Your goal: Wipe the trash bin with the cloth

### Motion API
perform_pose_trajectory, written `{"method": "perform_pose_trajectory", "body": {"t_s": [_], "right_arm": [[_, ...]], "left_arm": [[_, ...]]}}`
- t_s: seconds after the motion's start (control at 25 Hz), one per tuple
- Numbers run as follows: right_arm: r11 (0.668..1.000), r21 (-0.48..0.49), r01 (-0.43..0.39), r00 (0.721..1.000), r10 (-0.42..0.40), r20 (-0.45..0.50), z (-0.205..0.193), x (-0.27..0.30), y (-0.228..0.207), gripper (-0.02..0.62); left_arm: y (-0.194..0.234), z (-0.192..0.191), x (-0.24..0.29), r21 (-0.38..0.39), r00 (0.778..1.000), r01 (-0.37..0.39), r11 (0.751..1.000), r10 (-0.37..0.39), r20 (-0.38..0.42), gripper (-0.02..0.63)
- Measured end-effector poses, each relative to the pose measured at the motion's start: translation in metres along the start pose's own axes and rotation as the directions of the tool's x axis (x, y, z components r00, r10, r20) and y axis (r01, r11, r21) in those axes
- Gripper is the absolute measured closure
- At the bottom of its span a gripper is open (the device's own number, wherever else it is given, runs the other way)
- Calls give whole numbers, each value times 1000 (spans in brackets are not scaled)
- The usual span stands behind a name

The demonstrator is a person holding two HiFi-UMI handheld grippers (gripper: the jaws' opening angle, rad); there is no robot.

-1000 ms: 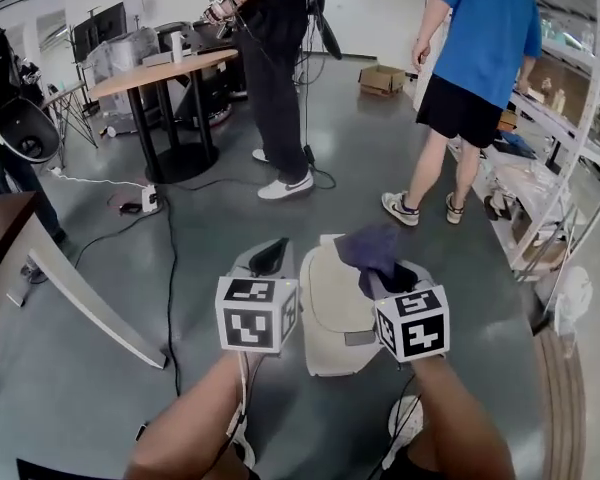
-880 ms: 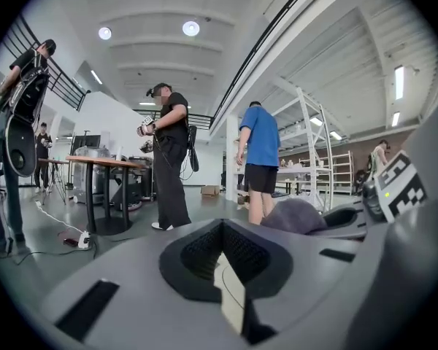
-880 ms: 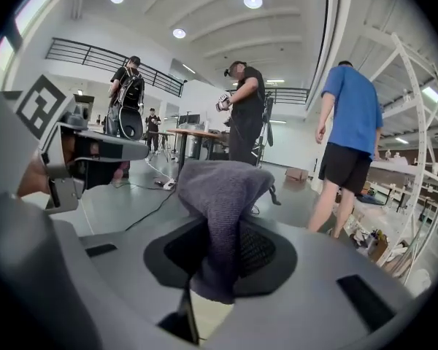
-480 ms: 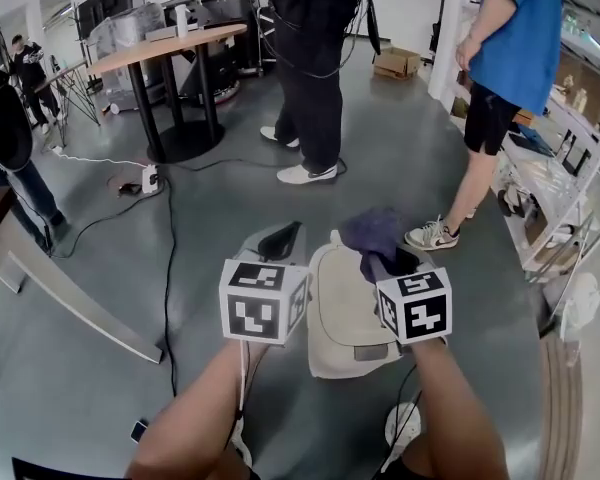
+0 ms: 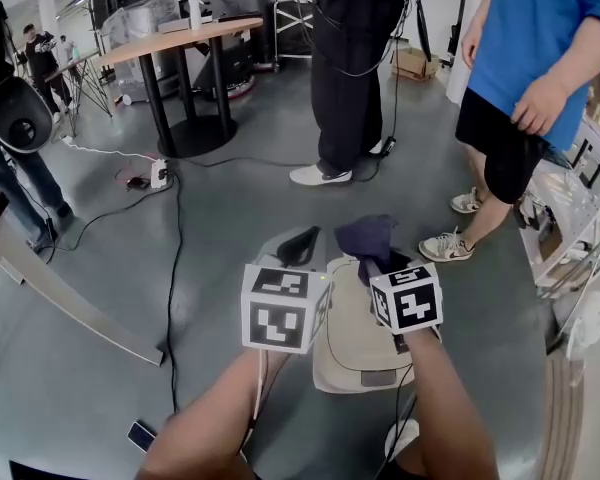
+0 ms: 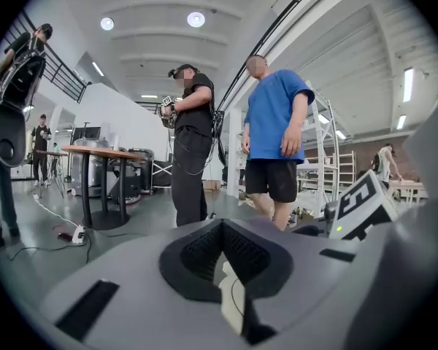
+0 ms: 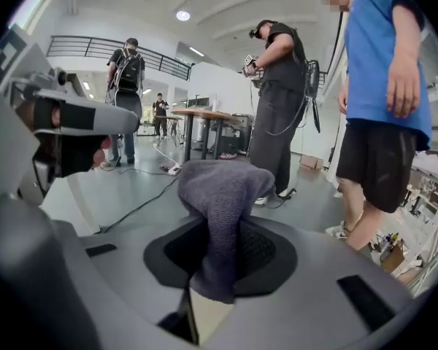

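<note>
Moved since the earlier frames: both grippers and the trash bin sit lower and further right in the head view, and the two standing people are now much nearer.

Tools, 2:
- Right gripper [image 5: 378,263] [image 7: 219,261]: jaws clamped on the cloth.
- Left gripper [image 5: 298,246] [image 6: 220,257]: jaws drawn together to a narrow slit, with nothing between the pads. A sliver of the beige bin shows through the gap below.

Cloth [image 5: 366,235] [image 7: 223,195], 1: dark purple, bunched, standing up out of the right jaws over the bin's far end.

Trash bin [image 5: 355,343] [image 6: 231,301], 1: beige, on the grey floor [image 5: 230,208] between the two grippers. The left gripper's tip is just beside its far left corner.

People, 4:
- One in black clothes [image 5: 355,58], ahead.
- One in a blue shirt [image 5: 540,58], ahead to the right, with a shoe [image 5: 448,247] near the bin's right side.
- Two more at the left, one far off [image 5: 42,48] and one at the frame edge [image 5: 10,158].

Round table [image 5: 170,43], 1: well apart, ahead to the left.

Black cable [image 5: 173,268], 1: runs down the floor left of the left gripper.

White plank [image 5: 80,313], 1: lies slantwise further left.

White rack [image 5: 570,238], 1: lines the right edge.

Open room: bare floor between the cable and the left gripper, and between the cloth and the white shoe [image 5: 320,175] of the person in black.
</note>
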State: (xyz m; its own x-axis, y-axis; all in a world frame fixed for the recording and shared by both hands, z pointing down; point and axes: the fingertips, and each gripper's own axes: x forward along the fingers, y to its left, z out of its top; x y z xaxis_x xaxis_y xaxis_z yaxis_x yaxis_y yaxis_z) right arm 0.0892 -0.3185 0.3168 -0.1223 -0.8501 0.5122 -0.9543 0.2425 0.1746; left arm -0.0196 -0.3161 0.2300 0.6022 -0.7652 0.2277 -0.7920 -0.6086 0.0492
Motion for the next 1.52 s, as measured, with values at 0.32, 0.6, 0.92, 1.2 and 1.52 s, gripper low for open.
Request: {"method": "perform_pose_trajectory", "body": {"t_s": [0.32, 0.6, 0.92, 1.2, 1.52], "right_arm": [[995, -53, -81, 987, 73, -140, -18, 44, 2, 506], [994, -33, -101, 980, 93, -178, -31, 61, -2, 491], [994, -37, -103, 982, 95, -165, -29, 42, -9, 446], [990, -54, -134, 979, 124, -161, -40, 34, -15, 443], [989, -54, -141, 977, 130, -167, -45, 44, -11, 524]], "left_arm": [[9, -18, 24, 18, 998, -13, 1000, 14, -56, 606], [9, -26, 35, 11, 997, -8, 1000, 9, -78, 606], [14, -28, 36, -28, 996, -7, 1000, 4, -86, 606], [5, -26, 38, -41, 996, 3, 999, -7, -91, 606], [4, -29, 37, -46, 996, 11, 999, -16, -93, 606]]}}
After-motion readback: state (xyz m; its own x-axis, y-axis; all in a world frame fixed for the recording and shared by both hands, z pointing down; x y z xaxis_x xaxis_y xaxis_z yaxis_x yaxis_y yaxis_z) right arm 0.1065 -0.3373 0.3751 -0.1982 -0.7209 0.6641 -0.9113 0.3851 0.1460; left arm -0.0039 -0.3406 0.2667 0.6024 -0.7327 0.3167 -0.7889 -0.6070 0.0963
